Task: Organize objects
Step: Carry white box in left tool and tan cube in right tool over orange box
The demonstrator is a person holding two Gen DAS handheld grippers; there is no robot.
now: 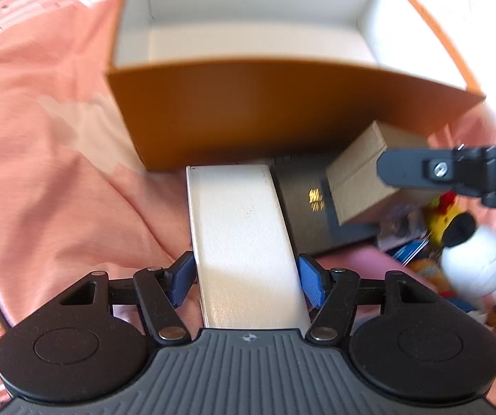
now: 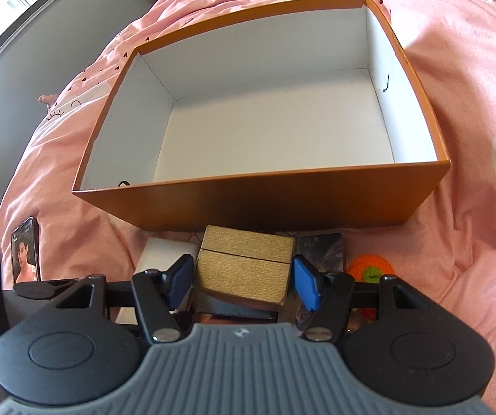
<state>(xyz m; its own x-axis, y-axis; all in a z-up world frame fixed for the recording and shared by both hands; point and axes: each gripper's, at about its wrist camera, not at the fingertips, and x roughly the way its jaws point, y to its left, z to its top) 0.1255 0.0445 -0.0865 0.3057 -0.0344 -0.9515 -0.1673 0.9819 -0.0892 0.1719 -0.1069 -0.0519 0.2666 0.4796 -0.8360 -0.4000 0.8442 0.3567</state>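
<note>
An open orange box (image 1: 248,103) with a white inside stands on the pink bed; it also shows in the right wrist view (image 2: 317,200). My left gripper (image 1: 246,280) is shut on a long white box (image 1: 241,235), pads against both its sides. My right gripper (image 2: 242,282) is shut on a small brown cardboard box (image 2: 244,263), which also shows in the left wrist view (image 1: 362,176). A black box with gold lettering (image 1: 303,207) lies under the brown box. The right gripper's finger (image 1: 455,173) enters the left wrist view from the right.
Small toys lie on the right: a yellow and red one (image 1: 445,214), a white figure (image 1: 479,263) and an orange crochet piece (image 2: 369,268). A phone (image 2: 25,252) lies on the sheet at left. A window (image 2: 6,0) is at the far left.
</note>
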